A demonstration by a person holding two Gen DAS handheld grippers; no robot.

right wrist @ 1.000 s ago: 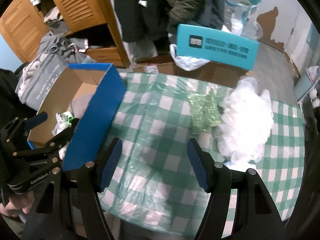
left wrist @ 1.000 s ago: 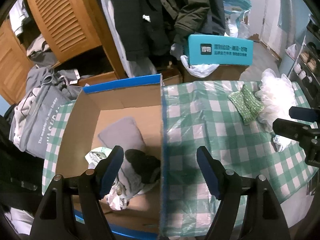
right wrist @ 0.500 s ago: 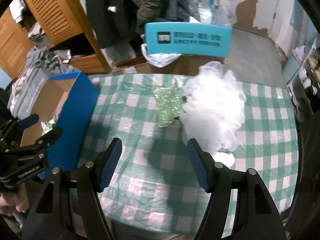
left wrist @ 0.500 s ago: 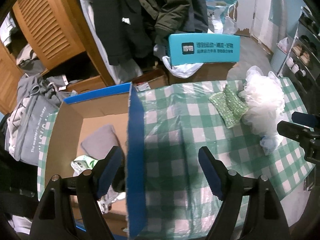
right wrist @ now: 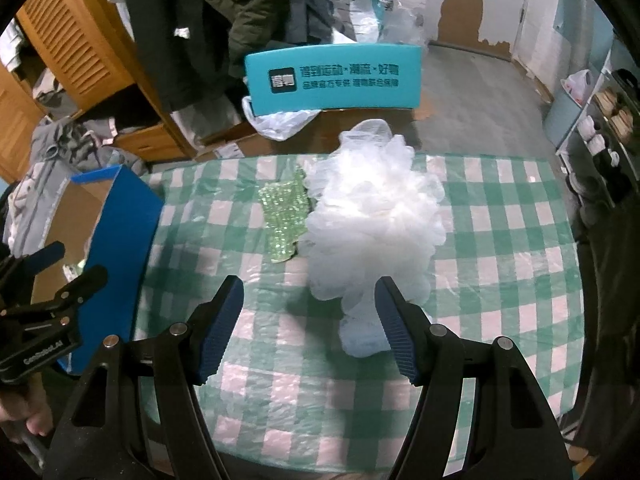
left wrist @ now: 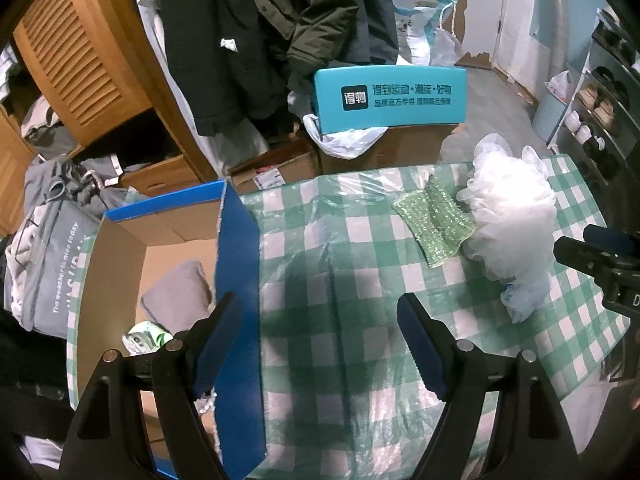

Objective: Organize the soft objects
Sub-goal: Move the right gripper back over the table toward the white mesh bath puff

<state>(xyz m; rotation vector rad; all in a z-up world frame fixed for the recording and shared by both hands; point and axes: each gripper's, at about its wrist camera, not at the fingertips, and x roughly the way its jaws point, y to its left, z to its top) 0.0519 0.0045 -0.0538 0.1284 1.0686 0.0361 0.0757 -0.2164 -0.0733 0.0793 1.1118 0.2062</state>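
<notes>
The right hand-held gripper [right wrist: 309, 322] hangs wide open and empty over the checked worktop [right wrist: 500, 240], the near end of the white mesh puff [right wrist: 376, 224] lying between its fingertips. The left hand-held gripper [left wrist: 320, 340], also spread wide and holding nothing, hovers just right of the cardboard box's [left wrist: 236, 272] blue wall. A green sponge cloth [right wrist: 286, 216] touches the puff's left side; a grey cloth [left wrist: 176, 300] lies inside the box.
</notes>
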